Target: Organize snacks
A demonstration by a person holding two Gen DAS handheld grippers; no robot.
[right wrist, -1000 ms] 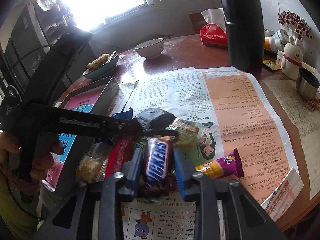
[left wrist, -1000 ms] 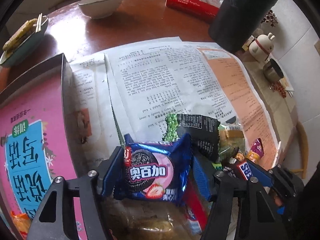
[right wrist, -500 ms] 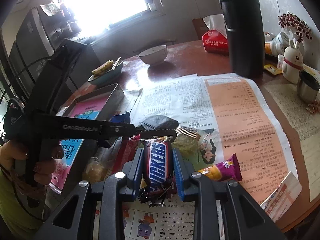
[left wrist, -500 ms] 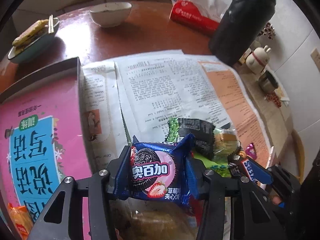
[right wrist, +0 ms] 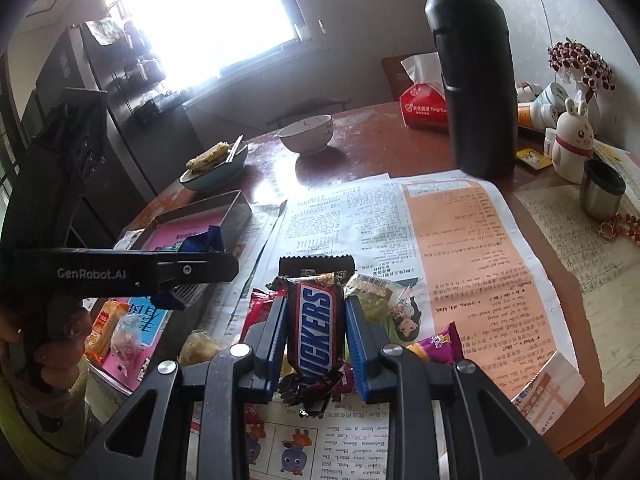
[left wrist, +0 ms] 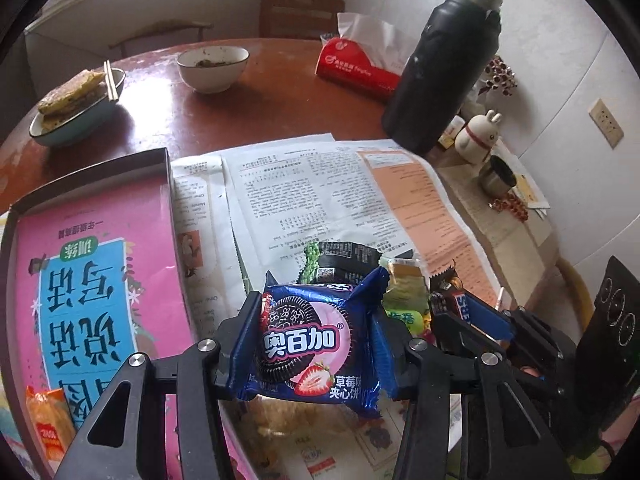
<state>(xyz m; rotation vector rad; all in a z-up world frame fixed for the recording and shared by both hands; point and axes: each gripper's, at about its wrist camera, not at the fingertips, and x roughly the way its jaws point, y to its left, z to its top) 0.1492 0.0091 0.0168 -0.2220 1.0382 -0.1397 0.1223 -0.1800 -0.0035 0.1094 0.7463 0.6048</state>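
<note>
From the left wrist view, the open stretch I see is the newspaper [left wrist: 320,196] across the middle of the frame, bare up to its far edge. Left of it the tray [left wrist: 167,160] wall stands up as a lip. At lower centre the snack pile [left wrist: 360,276] crowds the space. Upper right, the tall black flask [left wrist: 444,72] blocks that corner, with the tissue pack [left wrist: 356,68] beside it. The bowl [left wrist: 212,64] and plate [left wrist: 76,120] sit upper left, bare tabletop [left wrist: 260,120] between.
</note>
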